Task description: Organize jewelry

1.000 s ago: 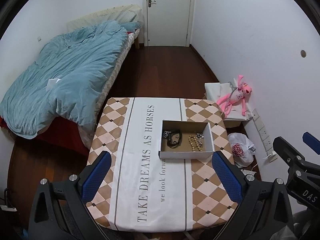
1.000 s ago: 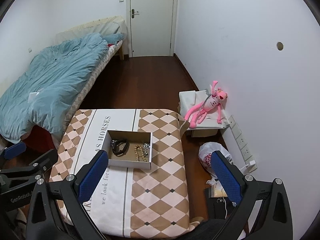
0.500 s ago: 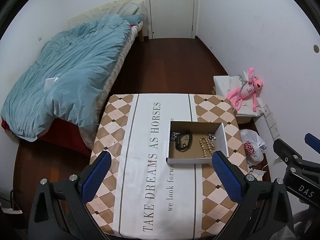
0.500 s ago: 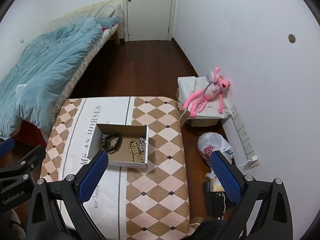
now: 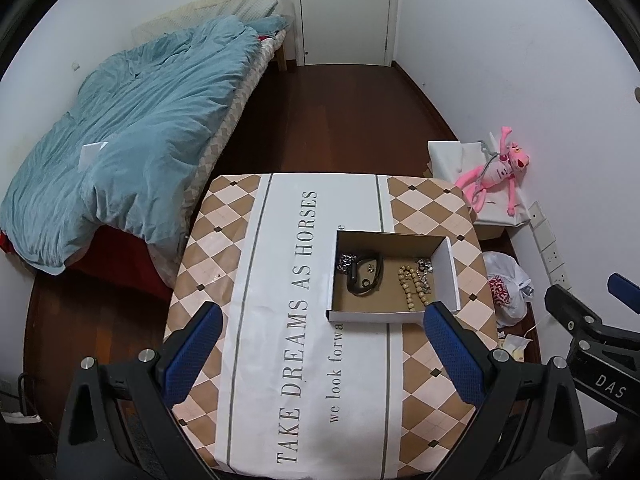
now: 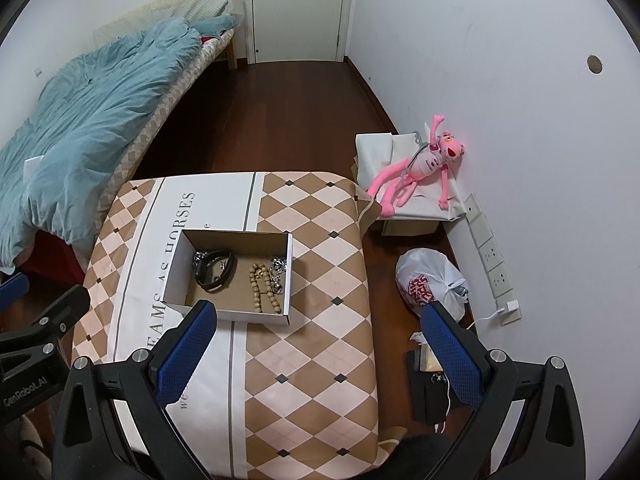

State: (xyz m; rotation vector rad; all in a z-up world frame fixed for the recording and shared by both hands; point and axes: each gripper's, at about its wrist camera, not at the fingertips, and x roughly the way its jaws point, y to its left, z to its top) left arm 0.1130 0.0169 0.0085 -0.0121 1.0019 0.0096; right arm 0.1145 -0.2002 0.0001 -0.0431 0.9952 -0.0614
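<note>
An open cardboard box (image 5: 391,316) (image 6: 176,264) sits on a table with a checked cloth (image 5: 280,320) (image 6: 312,320). Inside lie a black bracelet (image 5: 366,276) (image 6: 216,270), a wooden bead string (image 5: 412,286) (image 6: 262,288), and silver chains (image 5: 345,261) (image 6: 278,266). My left gripper (image 5: 318,332) is open and empty, high above the table's near side, short of the box. My right gripper (image 6: 318,334) is open and empty, above the table's right part, near the box's front edge. The right gripper also shows at the right edge of the left wrist view (image 5: 592,320).
A bed with a blue duvet (image 5: 132,136) (image 6: 80,108) stands left of the table. A pink plush toy (image 5: 496,176) (image 6: 416,168) lies on a white box by the right wall. A plastic bag (image 5: 506,288) (image 6: 432,284) and wall sockets (image 6: 492,256) are on the right.
Both grippers have tilted down and come closer to the table; the box now sits lower and nearer in both views. Both stay open and empty.
</note>
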